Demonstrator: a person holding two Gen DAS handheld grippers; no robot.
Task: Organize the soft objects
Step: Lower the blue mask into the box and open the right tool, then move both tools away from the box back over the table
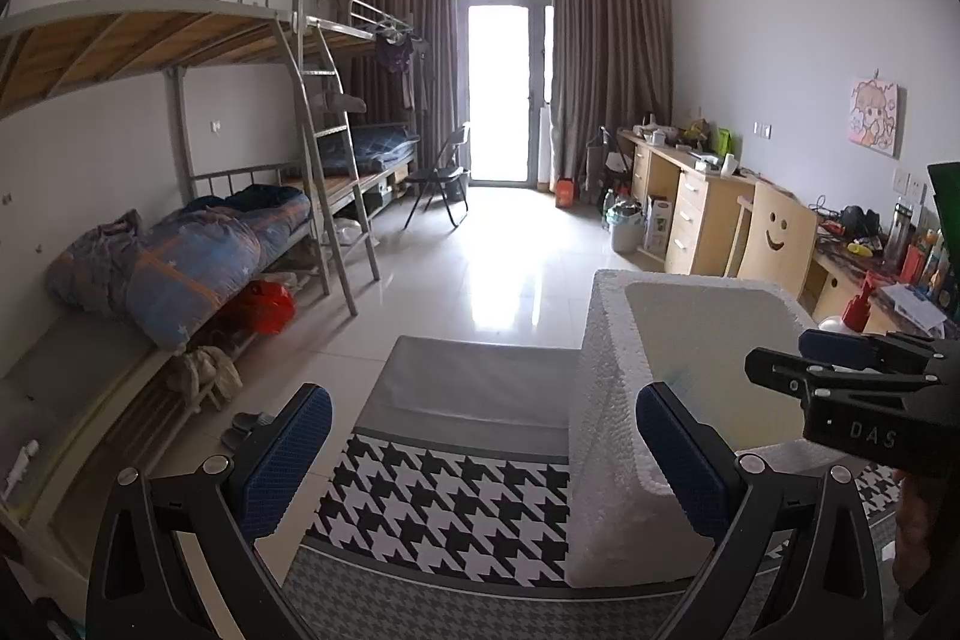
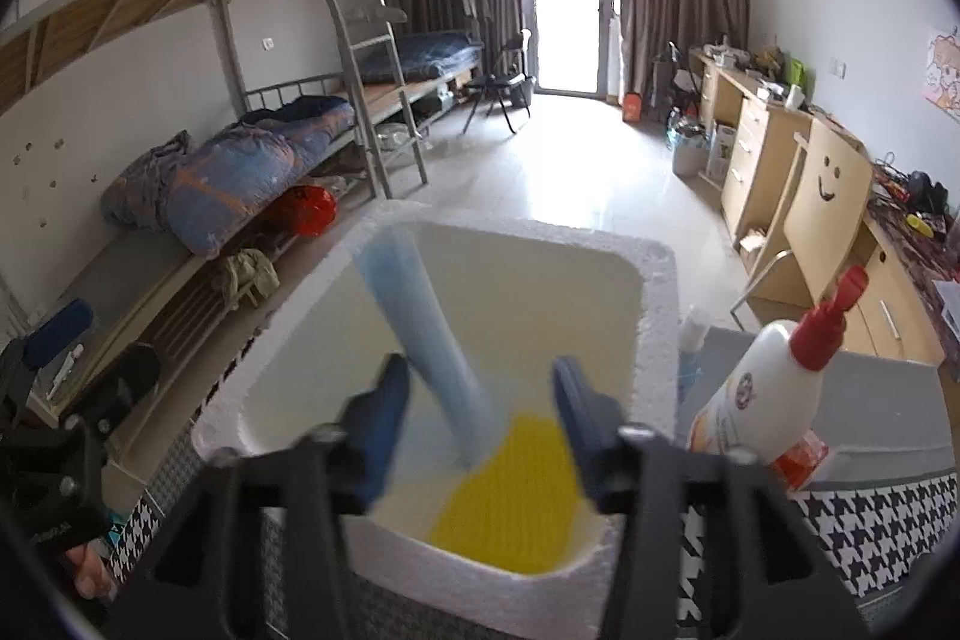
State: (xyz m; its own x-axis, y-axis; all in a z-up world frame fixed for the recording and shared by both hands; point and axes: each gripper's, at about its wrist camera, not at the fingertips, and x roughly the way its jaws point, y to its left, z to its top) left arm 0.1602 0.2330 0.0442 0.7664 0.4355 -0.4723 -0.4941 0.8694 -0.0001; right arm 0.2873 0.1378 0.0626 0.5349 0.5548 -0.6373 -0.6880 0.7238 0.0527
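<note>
A white foam box (image 1: 618,400) stands on a houndstooth cloth (image 1: 444,508); it also shows in the right wrist view (image 2: 654,292). Inside it lie a yellow sponge-like object (image 2: 516,496) and a blurred light-blue roll (image 2: 432,340) leaning against the far left wall. My right gripper (image 2: 480,412) is open above the box with the blue roll between its fingers, not touching them; it also shows in the left wrist view (image 1: 774,364). My left gripper (image 1: 483,460) is open and empty, left of the box over the cloth.
A white bottle with a red cap (image 2: 774,382) stands right of the box. A grey pad (image 1: 474,382) lies beyond the cloth. Bunk beds (image 1: 198,244) with bedding line the left wall. Desks (image 1: 708,202) and a smiley chair (image 1: 777,232) line the right wall.
</note>
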